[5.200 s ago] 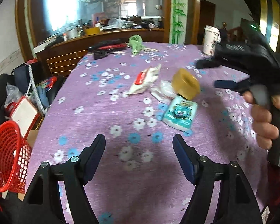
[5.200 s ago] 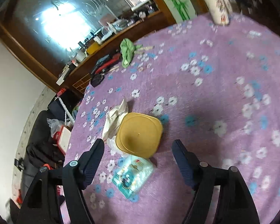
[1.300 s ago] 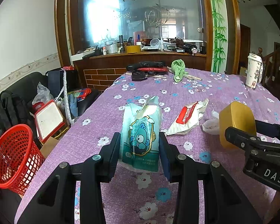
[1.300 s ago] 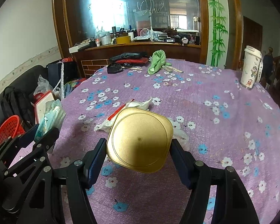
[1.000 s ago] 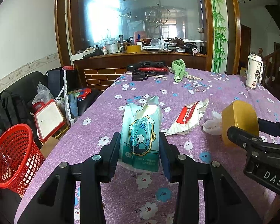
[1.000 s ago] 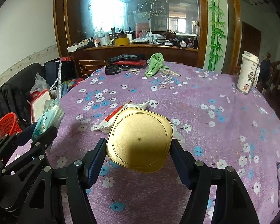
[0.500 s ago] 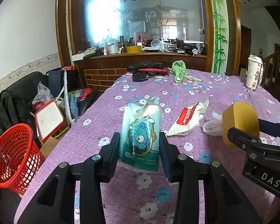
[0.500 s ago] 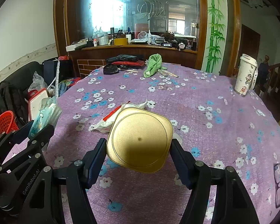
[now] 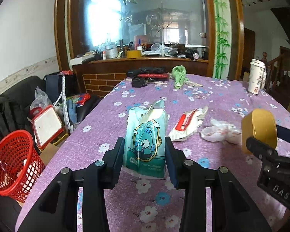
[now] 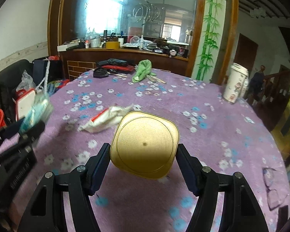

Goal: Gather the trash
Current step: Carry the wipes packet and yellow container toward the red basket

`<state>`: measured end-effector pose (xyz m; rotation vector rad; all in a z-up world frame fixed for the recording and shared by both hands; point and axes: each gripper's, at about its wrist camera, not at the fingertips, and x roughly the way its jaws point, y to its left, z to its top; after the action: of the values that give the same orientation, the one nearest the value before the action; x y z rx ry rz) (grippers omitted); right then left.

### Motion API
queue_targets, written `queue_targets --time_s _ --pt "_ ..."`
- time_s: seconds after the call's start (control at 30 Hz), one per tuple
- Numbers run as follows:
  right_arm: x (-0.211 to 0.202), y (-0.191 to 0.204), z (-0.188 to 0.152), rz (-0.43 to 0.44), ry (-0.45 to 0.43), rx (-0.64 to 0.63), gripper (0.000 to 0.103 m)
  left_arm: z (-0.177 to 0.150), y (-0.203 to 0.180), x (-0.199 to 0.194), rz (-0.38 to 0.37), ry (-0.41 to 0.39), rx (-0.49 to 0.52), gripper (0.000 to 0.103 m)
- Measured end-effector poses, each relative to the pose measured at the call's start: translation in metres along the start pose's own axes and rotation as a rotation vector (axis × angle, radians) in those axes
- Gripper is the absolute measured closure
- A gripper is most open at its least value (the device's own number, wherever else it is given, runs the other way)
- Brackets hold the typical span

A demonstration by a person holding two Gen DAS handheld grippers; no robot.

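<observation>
My left gripper (image 9: 145,154) is shut on a teal tissue pack (image 9: 146,135) with a cartoon fish, held upright above the purple flowered table (image 9: 212,96). My right gripper (image 10: 143,164) is shut on a gold square container (image 10: 145,145), lifted above the table; it also shows in the left wrist view (image 9: 259,129). A white-and-red wrapper (image 9: 187,123) and a crumpled white plastic bag (image 9: 216,131) lie on the table between the grippers. A red mesh basket (image 9: 11,164) stands on the floor left of the table.
A green cloth (image 9: 178,75), black and red items (image 9: 147,73) and a paper cup (image 9: 257,79) are at the table's far side. Bags, a red-framed board (image 9: 46,125) and a black sofa (image 9: 11,104) crowd the floor at left.
Since 5 s ago both grippers closed on their items and lifted them. Over the last second, the right gripper has shifted slightly right and the left gripper looks blurred in its view.
</observation>
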<state>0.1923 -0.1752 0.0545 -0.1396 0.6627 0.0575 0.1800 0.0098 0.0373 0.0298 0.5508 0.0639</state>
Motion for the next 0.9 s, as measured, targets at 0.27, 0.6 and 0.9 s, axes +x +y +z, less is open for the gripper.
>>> queue_targets --time_s 0.27,0.6,0.9 --pt "-0.036 -0.01 -0.024 -0.009 -0.008 0.025 0.03 -0.008 0.0 -0.037 -0.04 -0.02 0.02 0.063" --pt "-0.058 0.006 -0.04 -0.011 -0.027 -0.015 0.03 -0.028 0.007 -0.066 -0.053 -0.009 0.023 0.063" --pt "-0.066 0.017 -0.038 0.023 -0.021 -0.032 0.03 -0.033 0.021 -0.072 -0.054 0.0 0.005 0.063"
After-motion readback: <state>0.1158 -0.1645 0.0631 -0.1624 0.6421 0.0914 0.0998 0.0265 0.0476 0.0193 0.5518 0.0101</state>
